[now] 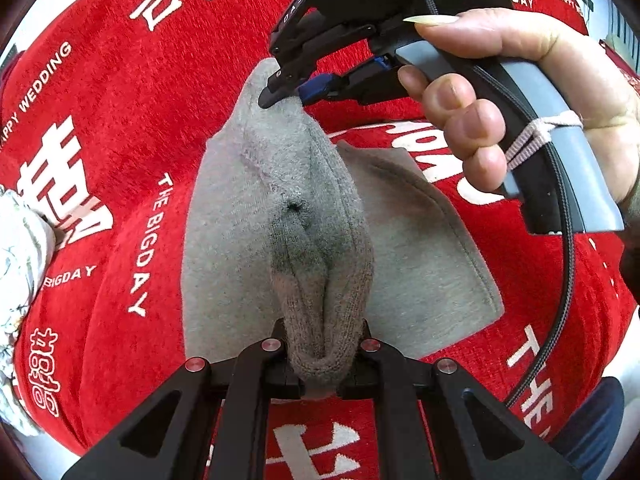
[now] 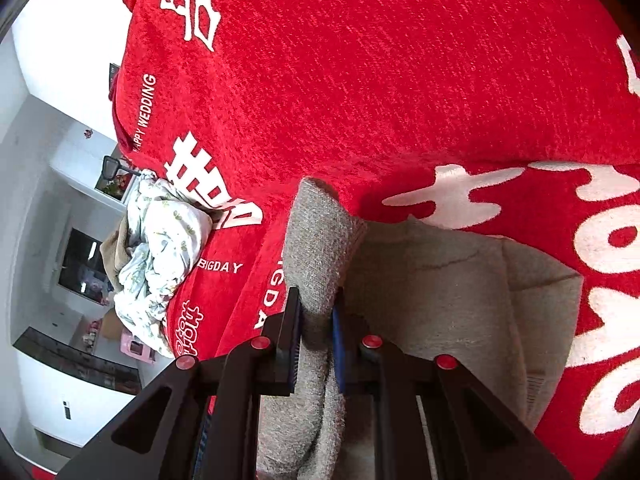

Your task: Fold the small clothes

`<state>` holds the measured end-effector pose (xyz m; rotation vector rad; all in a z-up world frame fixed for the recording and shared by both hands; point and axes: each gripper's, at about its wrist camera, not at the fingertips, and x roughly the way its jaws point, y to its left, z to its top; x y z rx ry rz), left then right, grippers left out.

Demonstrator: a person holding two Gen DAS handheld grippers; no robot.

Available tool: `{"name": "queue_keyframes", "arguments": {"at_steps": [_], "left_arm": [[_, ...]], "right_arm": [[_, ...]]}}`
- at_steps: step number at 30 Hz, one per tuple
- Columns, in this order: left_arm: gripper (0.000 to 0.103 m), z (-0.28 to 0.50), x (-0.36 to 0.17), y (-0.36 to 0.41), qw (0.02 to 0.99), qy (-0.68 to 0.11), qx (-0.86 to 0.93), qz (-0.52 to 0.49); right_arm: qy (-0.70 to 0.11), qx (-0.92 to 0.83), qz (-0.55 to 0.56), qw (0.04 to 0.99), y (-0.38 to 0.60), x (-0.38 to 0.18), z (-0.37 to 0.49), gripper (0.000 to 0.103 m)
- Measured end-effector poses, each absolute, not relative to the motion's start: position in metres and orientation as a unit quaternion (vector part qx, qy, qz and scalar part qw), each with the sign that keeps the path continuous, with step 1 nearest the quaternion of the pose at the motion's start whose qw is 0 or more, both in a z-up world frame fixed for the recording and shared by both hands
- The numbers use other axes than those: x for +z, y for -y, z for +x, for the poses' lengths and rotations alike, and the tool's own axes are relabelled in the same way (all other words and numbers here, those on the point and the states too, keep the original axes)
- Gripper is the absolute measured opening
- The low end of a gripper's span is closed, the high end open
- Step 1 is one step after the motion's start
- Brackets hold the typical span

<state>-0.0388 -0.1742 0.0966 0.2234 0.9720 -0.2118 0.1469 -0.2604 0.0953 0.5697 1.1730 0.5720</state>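
Observation:
A small grey knit garment (image 1: 256, 240) lies on a red cover with white lettering (image 1: 120, 120). My left gripper (image 1: 322, 354) is shut on its bunched near edge and lifts a fold of it. My right gripper (image 1: 286, 94), held by a hand, is shut on the far end of the same fold. In the right wrist view my right gripper (image 2: 316, 336) pinches the grey garment (image 2: 320, 240) between its blue pads (image 2: 338, 344), above the garment's flat part (image 2: 440, 292).
A crumpled white patterned cloth (image 2: 160, 248) lies at the left of the red cover (image 2: 400, 80), also in the left wrist view (image 1: 16, 272). Beyond the cover's left edge are white furniture and a dark shelf (image 2: 72, 360).

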Motion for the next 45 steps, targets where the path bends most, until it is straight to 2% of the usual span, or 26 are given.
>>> {"name": "queue_keyframes", "arguments": {"at_steps": [15, 30, 45], "left_arm": [[0.009, -0.037, 0.094, 0.180, 0.870, -0.470, -0.113, 0.098], [0.009, -0.042, 0.095, 0.221, 0.867, -0.463, -0.128, 0.131], [0.010, -0.035, 0.066, 0.243, 0.849, -0.488, -0.136, 0.151]], "right_arm": [[-0.531, 0.256, 0.267, 0.762, 0.281, 0.097, 0.140, 0.015], [-0.525, 0.240, 0.270, 0.771, 0.319, 0.098, 0.132, 0.015], [-0.541, 0.209, 0.296, 0.759, 0.354, 0.053, 0.128, 0.015]]}}
